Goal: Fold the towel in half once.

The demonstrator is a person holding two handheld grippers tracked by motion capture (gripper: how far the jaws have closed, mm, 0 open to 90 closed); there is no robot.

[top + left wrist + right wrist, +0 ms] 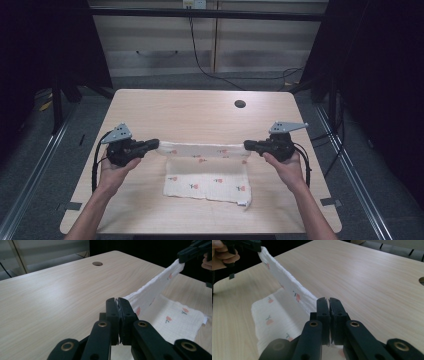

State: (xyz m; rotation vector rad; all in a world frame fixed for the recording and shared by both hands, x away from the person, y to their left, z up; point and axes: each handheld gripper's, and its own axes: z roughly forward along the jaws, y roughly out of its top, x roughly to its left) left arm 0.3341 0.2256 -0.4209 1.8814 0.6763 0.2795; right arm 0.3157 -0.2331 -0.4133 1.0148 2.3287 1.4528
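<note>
White cloth printed with small red flowers lies near the front of the table, its far edge lifted taut between the left gripper and right gripper, both clamped tight on its 2 far corners. To fold well, I'd keep the 2 hands level and the tension even. Only a round hole lies beyond, nothing obstructing.

White cloth with small red flowers.
</note>
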